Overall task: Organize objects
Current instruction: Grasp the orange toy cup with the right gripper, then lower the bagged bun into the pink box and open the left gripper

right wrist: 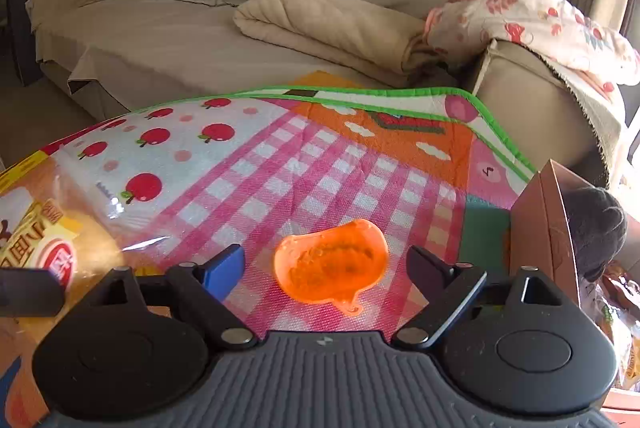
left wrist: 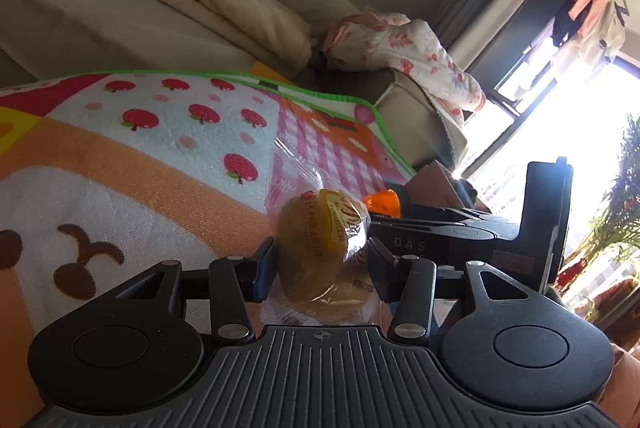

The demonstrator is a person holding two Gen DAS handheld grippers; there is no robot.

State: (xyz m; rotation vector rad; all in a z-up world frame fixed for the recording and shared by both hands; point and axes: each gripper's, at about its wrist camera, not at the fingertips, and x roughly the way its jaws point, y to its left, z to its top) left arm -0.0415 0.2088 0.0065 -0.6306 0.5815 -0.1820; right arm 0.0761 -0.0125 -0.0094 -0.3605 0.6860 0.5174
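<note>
My left gripper (left wrist: 322, 260) is shut on a clear bag of round buns (left wrist: 320, 248), held over the patterned play mat (left wrist: 140, 156). The bag's edge also shows at the left of the right wrist view (right wrist: 52, 228). My right gripper (right wrist: 324, 260) is open, its fingers on either side of an orange plastic mould (right wrist: 330, 264) that lies on the pink checked part of the mat (right wrist: 320, 156). The mould also shows in the left wrist view (left wrist: 382, 204), just beyond the right gripper's body (left wrist: 460, 232).
A brown cardboard box (right wrist: 548, 228) stands at the mat's right edge with a dark soft item (right wrist: 596, 232) against it. A beige sofa (right wrist: 180, 28) with a folded blanket (right wrist: 332, 24) and a floral cloth (right wrist: 532, 16) lies behind the mat.
</note>
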